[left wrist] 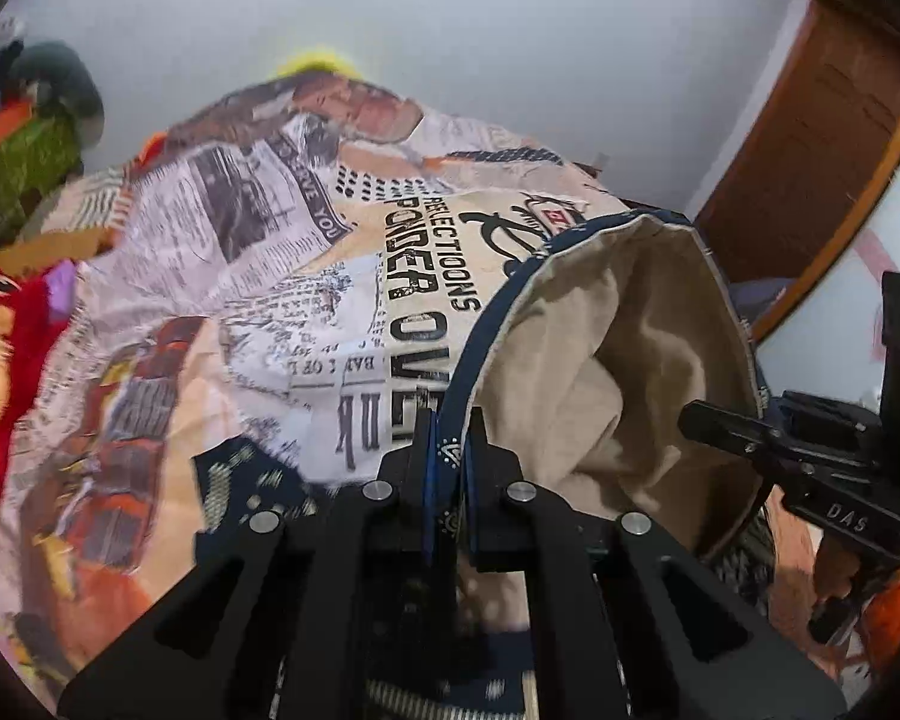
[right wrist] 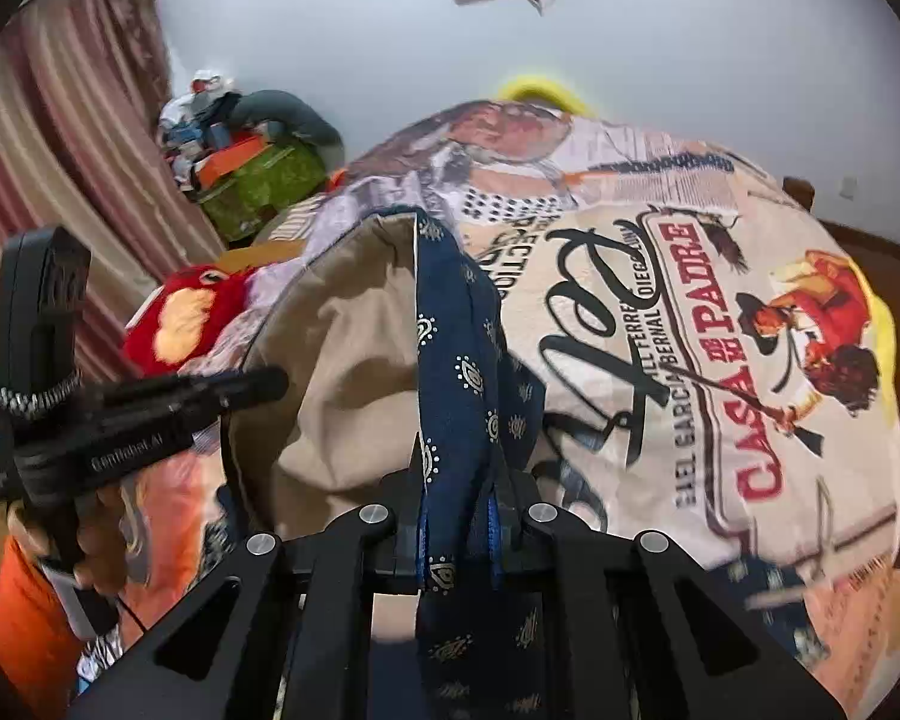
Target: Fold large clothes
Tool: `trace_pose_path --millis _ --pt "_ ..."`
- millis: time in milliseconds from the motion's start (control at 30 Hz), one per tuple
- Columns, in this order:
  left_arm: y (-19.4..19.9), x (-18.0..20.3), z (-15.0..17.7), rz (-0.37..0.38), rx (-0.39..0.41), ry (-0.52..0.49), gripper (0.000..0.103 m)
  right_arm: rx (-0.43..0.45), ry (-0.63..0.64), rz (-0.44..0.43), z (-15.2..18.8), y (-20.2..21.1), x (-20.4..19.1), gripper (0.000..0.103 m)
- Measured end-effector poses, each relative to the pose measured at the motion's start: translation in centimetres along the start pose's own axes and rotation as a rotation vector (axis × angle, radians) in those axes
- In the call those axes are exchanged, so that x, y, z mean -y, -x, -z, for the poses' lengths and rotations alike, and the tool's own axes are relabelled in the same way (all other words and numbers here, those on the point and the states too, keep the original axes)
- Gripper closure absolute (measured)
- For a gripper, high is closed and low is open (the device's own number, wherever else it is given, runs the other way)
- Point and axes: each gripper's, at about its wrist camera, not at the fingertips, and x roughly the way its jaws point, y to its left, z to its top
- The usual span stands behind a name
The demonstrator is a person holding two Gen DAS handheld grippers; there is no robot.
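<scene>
A dark blue garment with small paisley marks and a plain beige inside [left wrist: 618,324] hangs lifted over the bed. My left gripper [left wrist: 449,420] is shut on its blue edge. My right gripper [right wrist: 459,468] is shut on another stretch of the same blue edge [right wrist: 456,330]. The cloth between them bellies out, beige side showing [right wrist: 354,372]. In the left wrist view the right gripper [left wrist: 720,420] shows at the right, held by a hand. In the right wrist view the left gripper [right wrist: 258,381] shows at the left, also in a hand.
A bedspread printed with newspaper and poster pictures [left wrist: 258,276] covers the bed [right wrist: 720,360]. A red plush toy [right wrist: 192,312] lies at its left edge. A green box piled with clutter [right wrist: 264,180] stands by a striped curtain [right wrist: 78,138]. A wooden door [left wrist: 810,138] is at the right.
</scene>
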Motion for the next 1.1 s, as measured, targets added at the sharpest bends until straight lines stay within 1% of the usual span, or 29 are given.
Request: trace_pose_path --millis 167,333,467,600,767,933,967,1000,1067,1100 --pt "3.5 0.9 3.4 -0.022 -0.008 -0.041 0.096 0.018 0.071 -0.004 3.1 4.3 -2.9 0.092" --pt "5.2 1.2 7.5 -0.033 -0.045 -0.034 0.096 -0.016 0.092 -0.026 7.1 6.4 -5.0 0.091" --pt "5.7 1.2 10.7 -0.036 -0.087 -0.037 0.096 -0.048 0.083 -0.041 10.2 7.0 -5.9 0.091" --pt "5.7 0.9 13.3 -0.046 -0.127 -0.032 0.096 -0.105 0.06 -0.06 13.0 6.9 -6.4 0.091" --pt "5.3 0.6 16.1 -0.073 -0.17 -0.029 0.096 -0.173 0.061 -0.04 16.1 6.2 -7.0 0.091" --pt "5.2 0.5 18.4 -0.086 -0.2 -0.034 0.095 -0.246 0.06 -0.008 17.5 5.8 -7.0 0.09" --pt "5.3 0.5 18.8 -0.086 -0.204 -0.03 0.095 -0.254 0.06 -0.004 17.7 5.9 -7.0 0.088" --pt "5.3 0.4 19.2 -0.085 -0.208 -0.025 0.095 -0.263 0.059 -0.004 17.9 5.9 -6.9 0.083" --pt "5.4 0.2 19.8 -0.092 -0.215 -0.018 0.094 -0.281 0.048 -0.018 18.4 6.1 -6.8 0.068" --pt "5.4 0.0 20.1 -0.103 -0.218 -0.018 0.094 -0.285 0.044 -0.025 18.6 6.3 -6.8 0.05"
